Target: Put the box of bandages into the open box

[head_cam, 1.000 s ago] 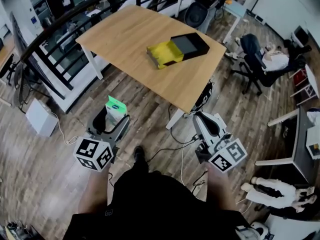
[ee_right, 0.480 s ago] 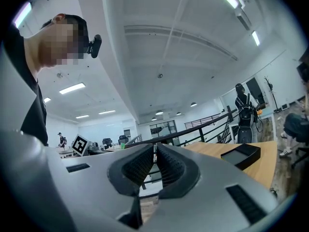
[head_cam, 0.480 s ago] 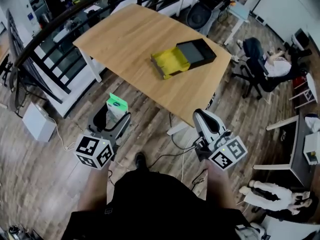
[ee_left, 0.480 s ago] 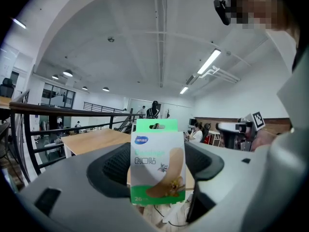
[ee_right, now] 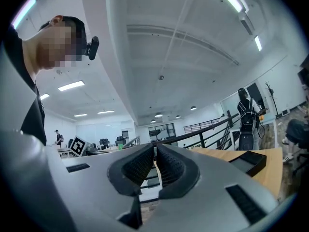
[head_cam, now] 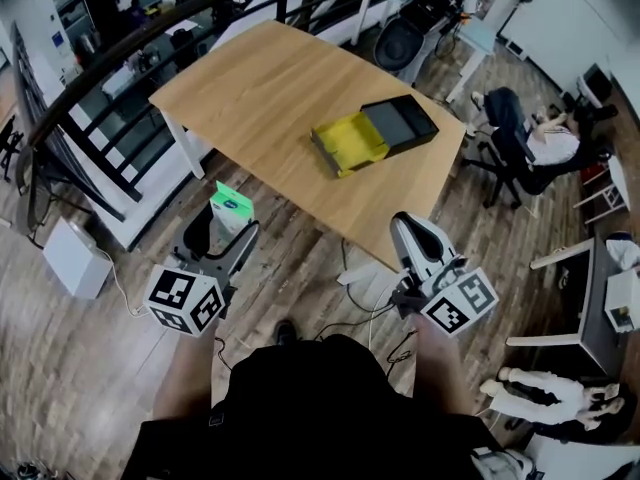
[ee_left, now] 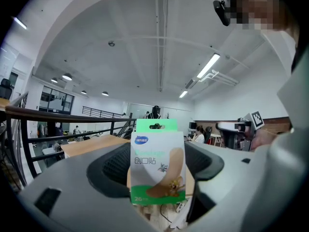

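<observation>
Now table [head_cam: 262, 80] nearer; left gripper [head_cam: 227, 228] clamps bandage box [head_cam: 231, 204], right gripper [head_cam: 408, 226] jaws together, empty; open box [head_cam: 352, 140] not reached.

An open-plan office: a large wooden surface [head_cam: 270, 88] at upper centre, swivel chairs [head_cam: 503, 113] at the right edge, black railing [head_cam: 100, 43] curving upper left, plank floor [head_cam: 80, 368], ceiling strip lights [ee_left: 208, 65].

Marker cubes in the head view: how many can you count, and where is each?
2. One marker cube rides the left gripper at lower left, which holds the box of bandages; the second marker cube rides the shut right gripper at lower right. None looks hidden.
</observation>
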Tool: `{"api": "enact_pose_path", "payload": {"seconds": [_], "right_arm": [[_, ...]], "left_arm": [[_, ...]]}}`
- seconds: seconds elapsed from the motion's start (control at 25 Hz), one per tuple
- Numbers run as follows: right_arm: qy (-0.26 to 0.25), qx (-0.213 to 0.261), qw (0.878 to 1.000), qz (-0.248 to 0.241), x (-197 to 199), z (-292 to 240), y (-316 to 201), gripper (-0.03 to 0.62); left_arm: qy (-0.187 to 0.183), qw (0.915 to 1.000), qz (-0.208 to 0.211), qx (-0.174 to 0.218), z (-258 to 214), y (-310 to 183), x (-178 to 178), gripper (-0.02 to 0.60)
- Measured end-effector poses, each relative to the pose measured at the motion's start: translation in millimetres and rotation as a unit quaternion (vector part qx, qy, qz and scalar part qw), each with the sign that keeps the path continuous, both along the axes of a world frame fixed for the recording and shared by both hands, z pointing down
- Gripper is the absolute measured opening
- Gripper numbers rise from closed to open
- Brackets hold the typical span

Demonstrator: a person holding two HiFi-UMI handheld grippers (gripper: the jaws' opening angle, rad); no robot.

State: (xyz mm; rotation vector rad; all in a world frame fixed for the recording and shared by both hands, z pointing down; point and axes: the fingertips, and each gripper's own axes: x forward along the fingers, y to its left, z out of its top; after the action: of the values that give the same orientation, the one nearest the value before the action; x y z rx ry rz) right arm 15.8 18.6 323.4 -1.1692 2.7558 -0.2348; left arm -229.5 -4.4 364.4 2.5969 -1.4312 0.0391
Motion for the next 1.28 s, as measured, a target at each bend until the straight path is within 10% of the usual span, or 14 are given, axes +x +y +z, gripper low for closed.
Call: {"api": "enact_pose_path", "payload": {"seconds": [0.76, 1.28], "right_arm": [[-0.013, -0.005, 1.000, -0.005, -5.2, 10.1, -45.1, 0.038], [-0.044, -0.026, 0.999, 0.004, 53.9, 33.5, -158.4, 0.038]], "left_arm": [[-0.008, 0.9998, -0.017, -0.002, 3.2, -39.5, -21.0, 0.350], [-0.027, 0.9990, -0.009, -0.033, 18.1, -146.4, 40.6, 0.350]]}}
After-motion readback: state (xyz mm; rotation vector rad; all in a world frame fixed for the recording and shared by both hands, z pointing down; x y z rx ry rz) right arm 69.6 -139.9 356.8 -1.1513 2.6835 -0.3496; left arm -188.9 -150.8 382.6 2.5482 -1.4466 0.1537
